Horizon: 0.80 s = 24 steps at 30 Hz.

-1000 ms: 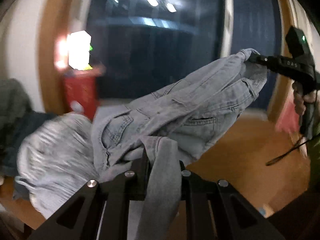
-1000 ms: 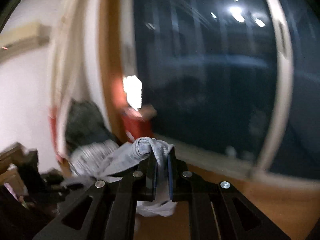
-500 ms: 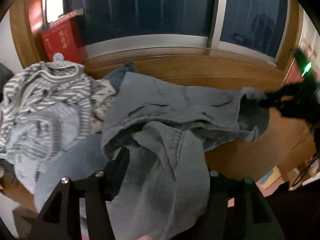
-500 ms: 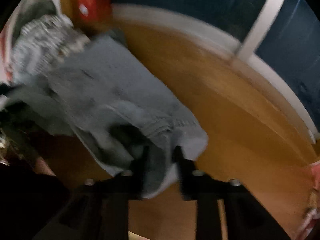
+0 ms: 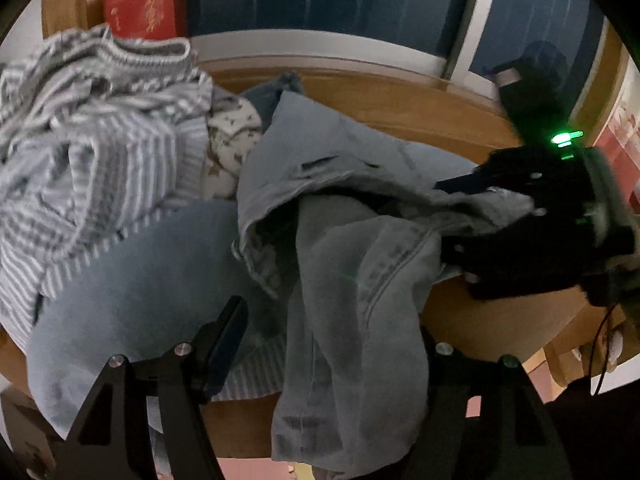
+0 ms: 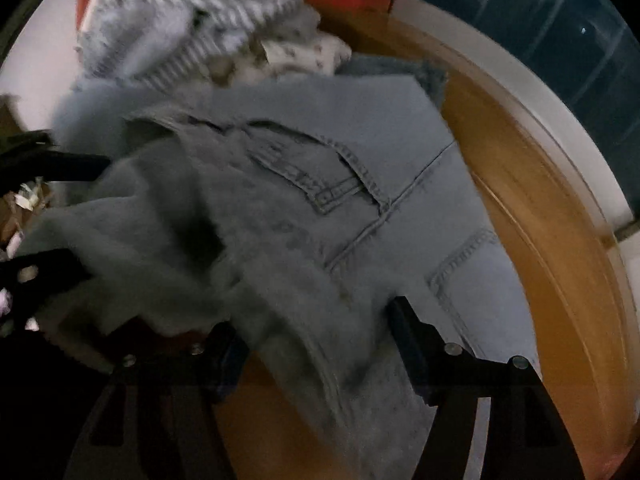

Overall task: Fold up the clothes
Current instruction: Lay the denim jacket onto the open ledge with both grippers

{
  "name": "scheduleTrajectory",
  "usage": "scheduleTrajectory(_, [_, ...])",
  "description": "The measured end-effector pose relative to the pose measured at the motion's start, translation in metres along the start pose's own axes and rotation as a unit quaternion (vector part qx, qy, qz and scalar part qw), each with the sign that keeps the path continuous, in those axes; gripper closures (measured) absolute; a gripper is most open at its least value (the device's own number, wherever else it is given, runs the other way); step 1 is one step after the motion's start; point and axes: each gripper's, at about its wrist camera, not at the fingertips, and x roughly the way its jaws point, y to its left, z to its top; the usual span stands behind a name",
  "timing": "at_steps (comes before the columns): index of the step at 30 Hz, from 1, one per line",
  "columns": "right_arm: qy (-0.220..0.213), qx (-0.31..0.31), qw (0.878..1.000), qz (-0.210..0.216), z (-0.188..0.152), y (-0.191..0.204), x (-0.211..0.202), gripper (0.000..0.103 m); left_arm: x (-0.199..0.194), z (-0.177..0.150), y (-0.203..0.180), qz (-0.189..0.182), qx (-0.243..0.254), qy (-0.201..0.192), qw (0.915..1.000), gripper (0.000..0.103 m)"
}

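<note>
Lying crumpled on your round wooden table (image 6: 532, 248), the light denim jacket (image 6: 360, 152) spreads beside a pile of striped laundry (image 5: 92, 128), with a red box (image 5: 144, 12) behind by the dark window. Your left gripper (image 5: 332, 344) has its jaws spread wide and opening, denim draped loosely between them, no pad pressing on it. Your right gripper (image 6: 320, 340) points down at the jacket's hem with jaws apart and closing, cloth between them; whether the pads pinch it, you cannot tell through the blur.
</note>
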Motion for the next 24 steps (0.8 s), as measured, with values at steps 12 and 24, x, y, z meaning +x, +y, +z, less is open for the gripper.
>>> scheduleTrajectory(12, [-0.118,0.242,0.961,-0.059,-0.072,-0.122,-0.118,0.09,-0.008,0.01,-0.045,-0.047,0.044,-0.025,0.9976,0.038])
scheduleTrajectory(24, [-0.063,0.415,0.904,-0.085,-0.237,-0.258,-0.119,0.086,0.021,0.031,-0.154,-0.051,0.1,0.005,0.9937,0.037])
